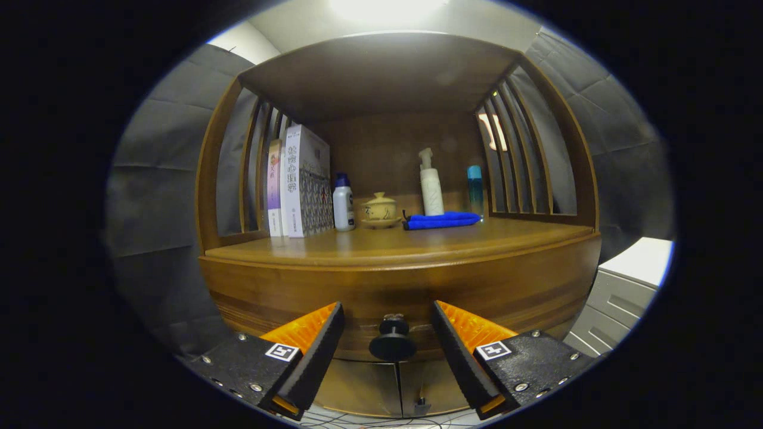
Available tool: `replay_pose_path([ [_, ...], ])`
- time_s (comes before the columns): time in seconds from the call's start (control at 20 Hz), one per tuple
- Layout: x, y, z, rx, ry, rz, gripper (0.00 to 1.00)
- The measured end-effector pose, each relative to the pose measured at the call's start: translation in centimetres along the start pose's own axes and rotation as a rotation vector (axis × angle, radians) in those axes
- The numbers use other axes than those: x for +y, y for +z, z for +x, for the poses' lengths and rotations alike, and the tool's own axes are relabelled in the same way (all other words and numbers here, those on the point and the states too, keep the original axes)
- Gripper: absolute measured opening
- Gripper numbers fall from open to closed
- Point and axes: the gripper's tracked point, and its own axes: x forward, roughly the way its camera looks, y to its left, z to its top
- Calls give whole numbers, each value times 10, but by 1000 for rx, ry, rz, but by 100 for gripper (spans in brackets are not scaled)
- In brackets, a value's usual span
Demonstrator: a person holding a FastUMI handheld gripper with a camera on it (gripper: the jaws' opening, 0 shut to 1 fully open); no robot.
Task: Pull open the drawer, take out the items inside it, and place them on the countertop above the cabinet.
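While the gripper [390,333] faces the cabinet front, status as follows:

jaws: spread wide, holding nothing; one finger on each side of the knob, neither touching it
knob [392,342]: dark, round, on the drawer front, sits in the gap between the fingers
drawer [399,295]: wooden front directly under the desk edge, looks closed (contents hidden)
desk [411,241]: wooden top of the cabinet, beyond the fingers, front strip bare
back row, left: two boxed books [298,182] upright against the slatted side
next to them: white bottle [343,204] with a blue cap
centre: small lidded ceramic cup [380,210] on a saucer
right of cup: folded blue cloth [442,220], lying flat
behind cloth: white pump bottle [430,185], upright
far right: slim blue bottle [475,189] near the slats
below drawer: two cabinet doors [381,387], shut
off to the side: white drawer unit [626,292]
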Motion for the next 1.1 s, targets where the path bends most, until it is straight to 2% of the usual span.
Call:
replay_pose_path([
  [0.15,4,-7,4,15,12,16,85],
  [0.3,-1,-12,7,39,-1,-21,77],
  [0.35,-1,-16,10,50,-6,-37,68],
  [0.55,-4,-17,9,62,-8,-37,48],
  [0.8,-5,-16,4,74,-8,-72,39],
  [1.1,0,-18,-30,72,-18,-85,39],
])
